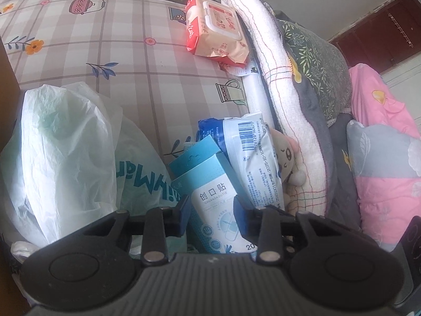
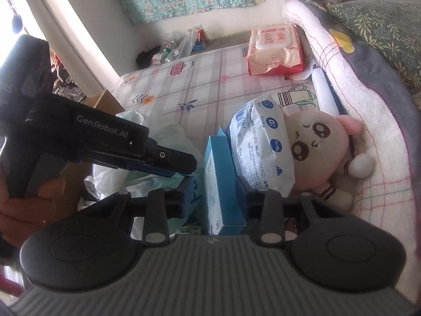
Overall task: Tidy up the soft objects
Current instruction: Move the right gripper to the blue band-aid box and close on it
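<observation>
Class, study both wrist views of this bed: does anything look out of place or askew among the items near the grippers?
Yes. The plush toy lies on its side, wedged between the blue-and-white wipes pack and the white blanket. The blue plaster box leans against that tilted pack rather than lying flat. The red wipes pack looks crumpled at its near end.

Lower end of the plaster box hidden behind the gripper body, between the jaws; whether the pads press it cannot be told; the plush toy, right of the jaws, mostly covered by the blue-and-white wipes pack, only its face showing; the plastic bag, left of the jaws, cut off by the frame edge; floor clutter far ahead of the jaws too small to identify; the person's hand cropped at the left edge.
</observation>
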Demonstrator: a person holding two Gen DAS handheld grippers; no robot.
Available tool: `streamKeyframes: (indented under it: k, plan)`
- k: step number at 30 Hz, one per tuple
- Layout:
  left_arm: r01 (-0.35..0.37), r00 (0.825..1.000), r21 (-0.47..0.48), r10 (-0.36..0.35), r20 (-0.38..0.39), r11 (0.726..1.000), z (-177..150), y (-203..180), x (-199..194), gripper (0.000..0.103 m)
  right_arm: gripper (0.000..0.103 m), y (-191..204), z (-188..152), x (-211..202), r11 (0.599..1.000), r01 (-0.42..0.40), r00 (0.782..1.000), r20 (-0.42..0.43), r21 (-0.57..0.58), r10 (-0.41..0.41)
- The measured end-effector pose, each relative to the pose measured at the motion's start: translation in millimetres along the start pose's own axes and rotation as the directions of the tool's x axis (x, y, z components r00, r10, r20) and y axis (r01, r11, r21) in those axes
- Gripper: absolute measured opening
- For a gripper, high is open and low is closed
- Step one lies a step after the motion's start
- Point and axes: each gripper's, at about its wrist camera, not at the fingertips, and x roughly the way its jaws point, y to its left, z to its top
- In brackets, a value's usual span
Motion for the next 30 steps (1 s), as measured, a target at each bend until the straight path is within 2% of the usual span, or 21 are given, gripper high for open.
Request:
streamKeyframes:
  k: [8,14,19,21,22,25,30]
  plan:
    - [0.018,1.0,-0.027,-0.018,-0.006,0.999,1,14,6,0.033,0.035,9,5,20,0.994,0.062,0.995,-0.072,-0.092,-0.068]
    - [0.034,0.999,-0.036,-0.034,-0.005,0.999,1,21,8,0.031,0.036,24,7,26,0.972,0.139,0.985,-0.072,-0.19,-0.155]
    - [0.046,0.999,-0.034,-0.046,-0.006,0.998,1,23,7,0.031,0.038,30,6,30,0.965,0.152,0.982,-0.083,-0.214,-0.173]
    - [0.052,0.999,-0.033,-0.053,0.001,0.998,1,23,4,0.031,0.035,33,5,31,0.96,0.16,0.979,-0.084,-0.231,-0.183]
    - [0.055,0.999,-0.032,-0.054,0.005,0.998,1,23,3,0.031,0.027,35,4,31,0.956,0.162,0.978,-0.087,-0.244,-0.188]
    - [0.057,0.998,-0.026,-0.056,0.022,0.998,-2,23,-2,0.031,0.025,37,0,35,0.962,0.131,0.978,-0.126,-0.24,-0.165]
    - [0.062,0.997,-0.029,-0.061,0.043,0.998,-7,24,-11,0.032,0.023,39,-3,29,0.965,0.134,0.984,-0.086,-0.227,-0.156]
